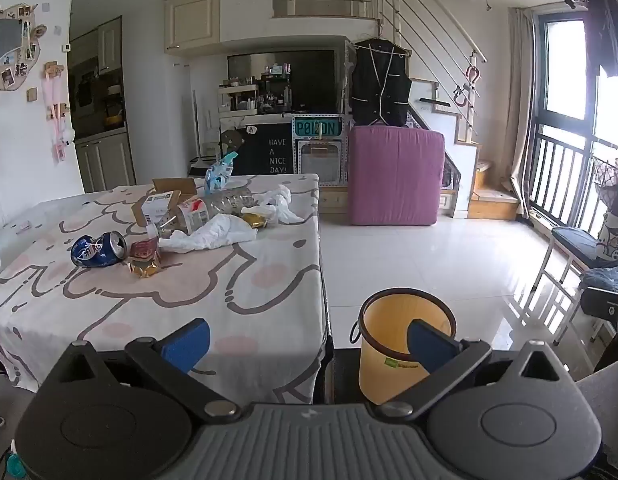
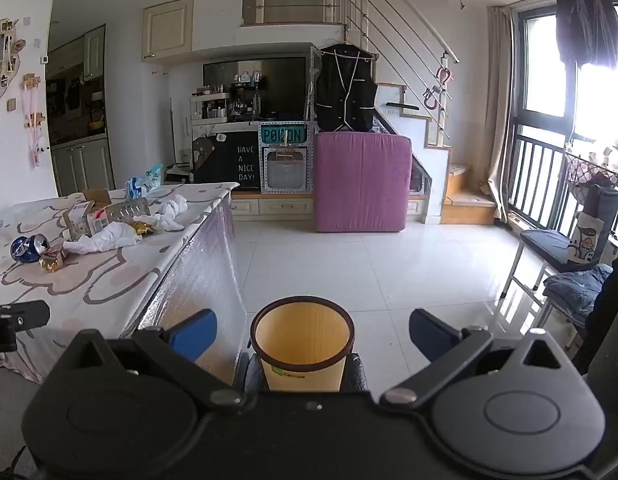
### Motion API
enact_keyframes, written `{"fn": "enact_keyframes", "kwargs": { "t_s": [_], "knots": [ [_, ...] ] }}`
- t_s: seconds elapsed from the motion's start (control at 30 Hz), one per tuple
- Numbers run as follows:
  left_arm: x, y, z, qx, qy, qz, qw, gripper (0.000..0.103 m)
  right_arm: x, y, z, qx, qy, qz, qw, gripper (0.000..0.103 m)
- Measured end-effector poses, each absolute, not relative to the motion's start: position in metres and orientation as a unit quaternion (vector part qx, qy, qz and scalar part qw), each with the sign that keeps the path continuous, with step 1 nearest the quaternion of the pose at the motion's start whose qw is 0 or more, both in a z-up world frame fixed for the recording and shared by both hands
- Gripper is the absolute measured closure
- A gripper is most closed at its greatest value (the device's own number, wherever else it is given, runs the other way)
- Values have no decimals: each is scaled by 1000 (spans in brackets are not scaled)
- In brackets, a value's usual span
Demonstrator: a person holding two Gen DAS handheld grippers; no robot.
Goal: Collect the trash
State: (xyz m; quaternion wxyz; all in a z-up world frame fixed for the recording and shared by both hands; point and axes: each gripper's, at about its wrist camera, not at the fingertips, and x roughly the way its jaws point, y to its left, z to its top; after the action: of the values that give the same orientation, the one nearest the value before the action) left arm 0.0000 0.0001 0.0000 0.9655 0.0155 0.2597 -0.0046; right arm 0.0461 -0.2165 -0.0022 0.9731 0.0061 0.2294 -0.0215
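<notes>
- Table (image 1: 237, 304) on the left, patterned cloth; the trash sits in one loose heap toward its far side, nothing collected yet by the look of it.
- Crushed blue can (image 1: 99, 249) lies on its side at the near-left edge of the heap, gold wrapper (image 1: 143, 262) just beside it — likely the easiest first picks.
- Behind them: white crumpled plastic (image 1: 213, 236), a clear bottle (image 1: 225, 204), a cardboard box (image 1: 165, 200).
- Left gripper (image 1: 309, 340): jaws spread wide, nothing between them, aimed over the table edge, well short of the trash.
- Yellow bin (image 2: 303, 344) stands on the floor just beside the table corner, mouth up, looks empty — placed for short drops.
- Right gripper (image 2: 313, 334): jaws spread wide, empty, framing the bin.
</notes>
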Motion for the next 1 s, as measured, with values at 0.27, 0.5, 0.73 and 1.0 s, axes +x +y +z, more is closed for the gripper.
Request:
{"fn": "enact_keyframes", "kwargs": {
  "t_s": [0.27,0.5,0.73,1.0],
  "knots": [
    [0,0,0,15,260,-6,966,0,46,-216,-2,8,231,-21,973,0],
    [0,0,0,16,259,-5,966,0,46,-217,-2,8,231,-21,973,0],
    [0,0,0,17,259,-5,966,0,46,-216,-2,7,231,-22,973,0],
    [0,0,0,17,259,-5,966,0,46,-216,-2,7,231,-22,973,0]
  ]
}}
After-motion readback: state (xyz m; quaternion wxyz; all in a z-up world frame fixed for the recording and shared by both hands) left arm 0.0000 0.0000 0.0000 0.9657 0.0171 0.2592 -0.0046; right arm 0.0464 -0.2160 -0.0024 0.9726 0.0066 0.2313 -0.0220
